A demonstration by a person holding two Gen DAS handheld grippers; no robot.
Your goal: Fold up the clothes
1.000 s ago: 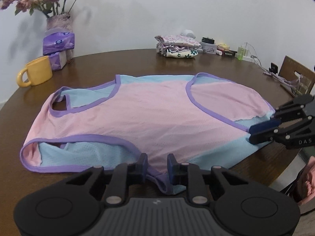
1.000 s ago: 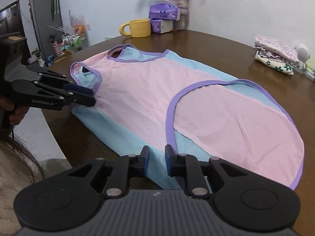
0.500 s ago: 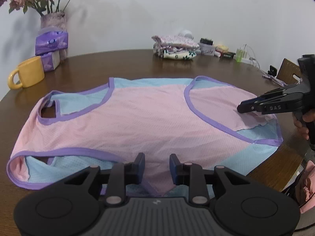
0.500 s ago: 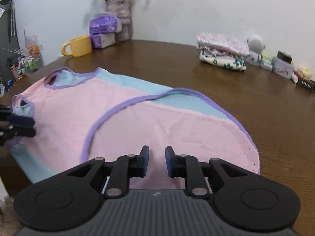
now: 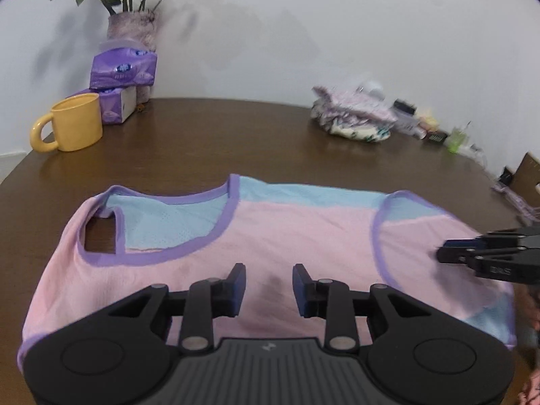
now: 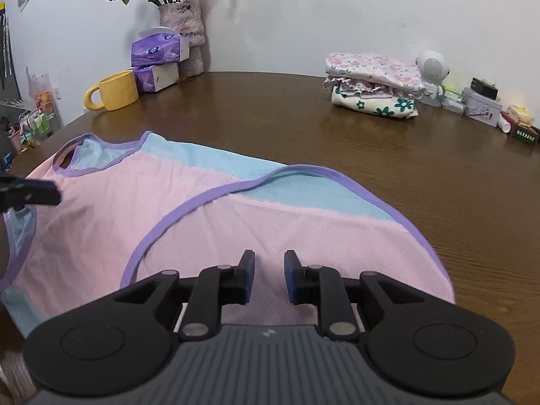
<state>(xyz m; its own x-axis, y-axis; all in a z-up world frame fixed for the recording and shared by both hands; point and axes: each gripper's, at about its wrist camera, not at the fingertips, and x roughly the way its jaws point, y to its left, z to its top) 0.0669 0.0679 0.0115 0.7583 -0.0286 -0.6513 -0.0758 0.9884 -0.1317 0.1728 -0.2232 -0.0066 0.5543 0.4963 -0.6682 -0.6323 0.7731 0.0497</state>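
Two grippers are hovering over one garment. I am looking at a sleeveless pink and light-blue top (image 5: 280, 236) with purple binding, lying flat on the round brown wooden table (image 5: 236, 135), its armholes and neckline toward my left and its hem toward my right.

My left gripper (image 5: 266, 288) is hanging just above the pink middle of the top, jaws standing a little apart with nothing between them; only the fabric is showing through the gap below. In the right wrist view that same gripper is poking in at the left edge, near the armhole.

My right gripper (image 6: 268, 280) is sitting over the folded-back pink panel near the hem end, its jaws parted narrowly and gripping nothing. Whether either set of fingertips is touching the cloth, I cannot tell.

Beyond the top, a yellow mug (image 6: 114, 91) is standing beside two stacked purple tissue packs (image 6: 157, 59), with a vase of dried flowers (image 6: 184, 27) behind them by the white wall. Toward the far right, a pile of folded floral clothes (image 6: 371, 82) is resting on the table, next to a small white round gadget (image 6: 432, 67) and some little boxes.
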